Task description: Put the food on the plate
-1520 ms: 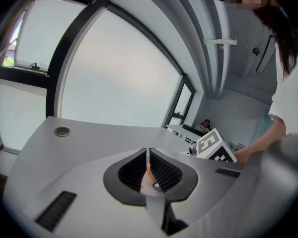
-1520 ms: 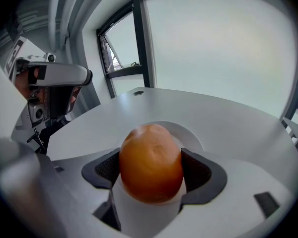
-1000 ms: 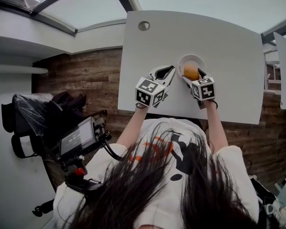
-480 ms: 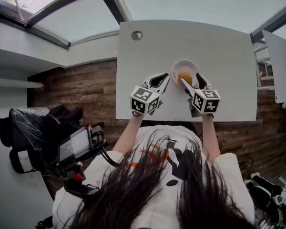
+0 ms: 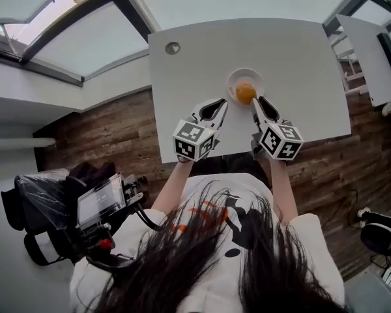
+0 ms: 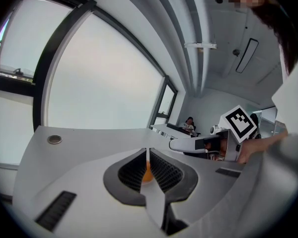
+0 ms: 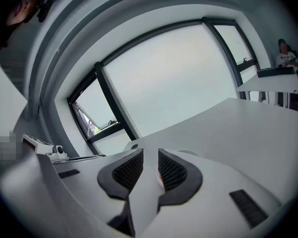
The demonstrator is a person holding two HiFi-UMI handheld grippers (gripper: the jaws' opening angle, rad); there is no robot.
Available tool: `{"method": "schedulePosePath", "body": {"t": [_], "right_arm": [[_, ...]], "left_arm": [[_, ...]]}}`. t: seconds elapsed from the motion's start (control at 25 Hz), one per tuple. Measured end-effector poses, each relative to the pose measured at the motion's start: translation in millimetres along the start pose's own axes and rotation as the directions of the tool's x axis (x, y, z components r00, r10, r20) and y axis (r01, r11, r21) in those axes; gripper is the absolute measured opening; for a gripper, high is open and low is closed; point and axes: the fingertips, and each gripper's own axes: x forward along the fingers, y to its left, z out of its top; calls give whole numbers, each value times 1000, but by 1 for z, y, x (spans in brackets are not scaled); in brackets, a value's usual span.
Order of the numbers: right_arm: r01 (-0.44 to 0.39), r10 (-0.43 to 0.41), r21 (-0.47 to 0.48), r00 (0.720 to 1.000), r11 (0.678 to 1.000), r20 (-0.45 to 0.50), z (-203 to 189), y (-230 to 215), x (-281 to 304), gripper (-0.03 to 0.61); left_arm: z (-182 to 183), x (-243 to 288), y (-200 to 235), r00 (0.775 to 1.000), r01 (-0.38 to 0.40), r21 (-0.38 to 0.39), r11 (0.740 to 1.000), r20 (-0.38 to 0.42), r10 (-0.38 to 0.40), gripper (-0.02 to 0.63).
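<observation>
The white table (image 5: pixel 313 57) carries all items.

Left claw (image 6: pixel 147 151): clenched, jaws almost together, nothing gripped. It is held just beside the plate (image 5: pixel 233 78).

Right claw (image 7: pixel 150 151): jaws closing, a narrow gap remains, and nothing is between them. Its tip is at the plate's near rim; contact cannot be determined.

The plate is small, round and white.

The food (image 5: pixel 246 94), an orange lump, lies on the plate. Each gripper view shows only a sliver of it behind the pads. Its type is not discernible.
</observation>
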Motion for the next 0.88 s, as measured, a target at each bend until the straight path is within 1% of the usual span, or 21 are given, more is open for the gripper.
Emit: {"method": "schedulePosePath", "body": {"t": [0.12, 0.4, 0.56, 0.68, 0.76, 0.88], "right_arm": [[6, -6, 1, 1000, 1000, 27, -2, 8, -20, 103], [22, -22, -8, 998, 1000, 55, -11, 16, -46, 103], [31, -31, -11, 999, 999, 39, -17, 16, -48, 103], [29, -28, -15, 999, 999, 41, -14, 18, -49, 103], [19, -18, -20, 998, 1000, 52, -16, 20, -65, 103], [-2, 4, -22, 997, 1000, 71, -25, 19, -108, 103]], "left_arm": [[-3, -7, -15, 1000, 24, 7, 1000, 7, -24, 6], [-17, -11, -35, 997, 77, 22, 997, -12, -76, 6], [-17, -14, -36, 997, 76, 18, 997, -12, -76, 6], [-10, -15, -34, 999, 52, 23, 998, 7, -52, 6], [-11, -22, -49, 999, 41, 31, 999, 21, -41, 6], [-22, -35, -91, 999, 31, 40, 999, 41, -33, 6]]}}
